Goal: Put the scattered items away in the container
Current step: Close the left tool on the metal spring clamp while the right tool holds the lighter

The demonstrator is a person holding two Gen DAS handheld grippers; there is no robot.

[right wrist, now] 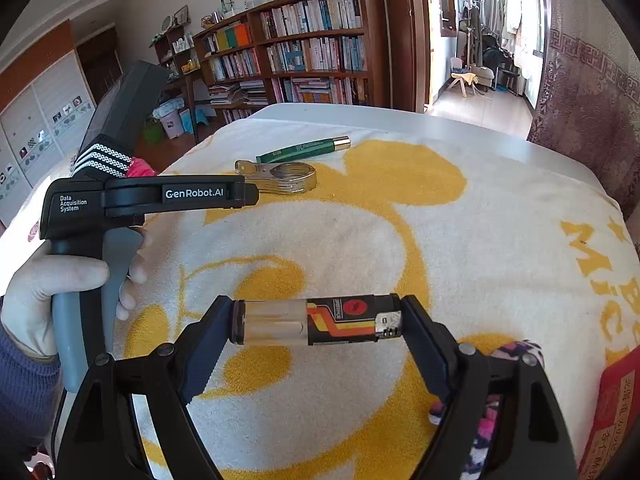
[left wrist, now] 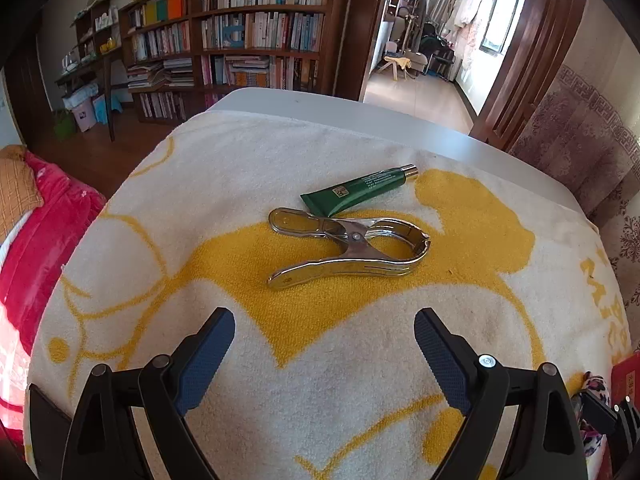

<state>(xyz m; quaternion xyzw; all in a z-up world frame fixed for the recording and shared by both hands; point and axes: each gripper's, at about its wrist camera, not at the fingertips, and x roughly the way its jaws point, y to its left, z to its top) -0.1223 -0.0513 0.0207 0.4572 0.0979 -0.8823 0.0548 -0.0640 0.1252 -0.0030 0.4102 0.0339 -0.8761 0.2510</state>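
A large metal spring clamp (left wrist: 352, 246) lies on the yellow-and-white towel (left wrist: 280, 168), with a green tube (left wrist: 356, 192) just behind it. My left gripper (left wrist: 324, 334) is open and empty, a short way in front of the clamp. In the right wrist view my right gripper (right wrist: 318, 320) is shut on a lighter (right wrist: 316, 320), held lengthwise between the fingers above the towel. The clamp (right wrist: 280, 176) and tube (right wrist: 304, 149) show far ahead there, behind the left gripper's body (right wrist: 152, 198).
A red box (right wrist: 612, 412) sits at the towel's right edge, with a floral fabric item (right wrist: 508, 392) beside it under my right gripper. A white table edge (left wrist: 360, 112) runs behind the towel. A red blanket (left wrist: 36, 248) lies to the left.
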